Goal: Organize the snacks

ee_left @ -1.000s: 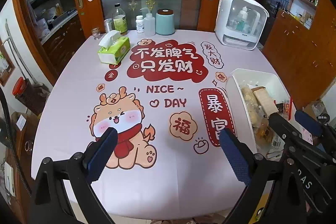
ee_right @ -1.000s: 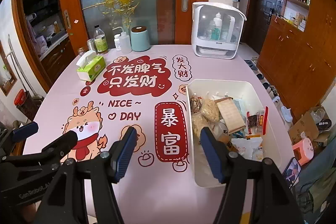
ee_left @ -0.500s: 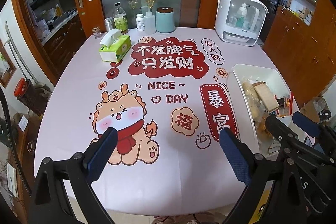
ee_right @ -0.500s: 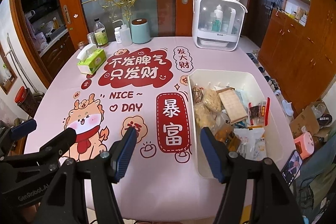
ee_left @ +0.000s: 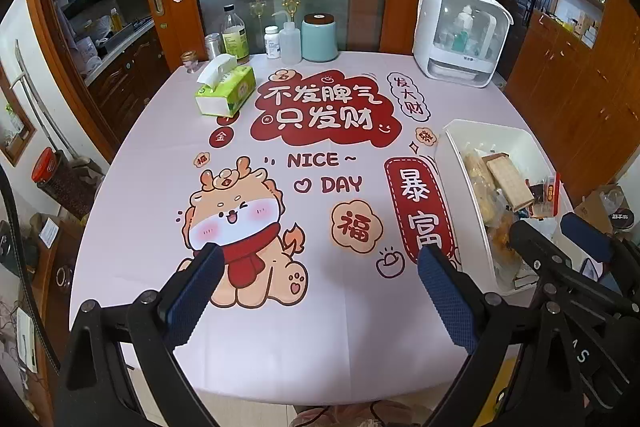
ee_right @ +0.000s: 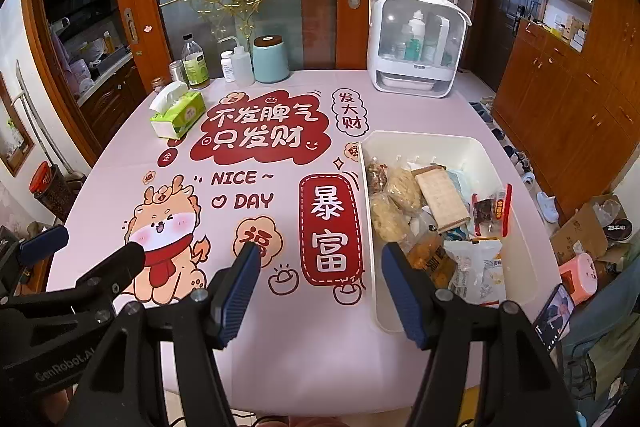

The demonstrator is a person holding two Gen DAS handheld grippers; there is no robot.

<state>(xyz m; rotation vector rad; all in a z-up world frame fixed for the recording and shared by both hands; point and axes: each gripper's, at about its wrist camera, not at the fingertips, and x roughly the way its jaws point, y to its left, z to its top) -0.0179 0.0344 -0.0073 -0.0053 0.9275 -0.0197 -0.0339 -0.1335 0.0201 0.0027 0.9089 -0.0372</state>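
Both pairs of tongs hang over the near edge of the table [ee_right: 280, 339], and neither has anything in it. The left tongs [ee_left: 320, 291] stand wide apart above the cartoon dragon printed on the pink cloth, blue pads facing each other with only the cloth showing between them. The right tongs [ee_right: 316, 291] are spread wide too, one pad over the cloth and the other just at the near left corner of the white bin [ee_right: 516, 195].

That bin sits on the right side of the table and holds all the snacks I can see, piled loosely: a tan wafer pack [ee_right: 442, 201] lying across the middle, pale lumpy bags [ee_right: 404, 189] along the left wall, a small red-edged packet [ee_right: 490, 209] standing toward the right, and a white bag [ee_right: 476, 267] with an orange pack [ee_right: 434, 259] beside it at the near end.

Farther back, a green tissue box [ee_right: 178, 115] lies on the left of the cloth. Along the far edge stand a few bottles and a pale blue canister [ee_right: 271, 61], and a white cabinet with a clear door [ee_right: 416, 47] sits at the back right.
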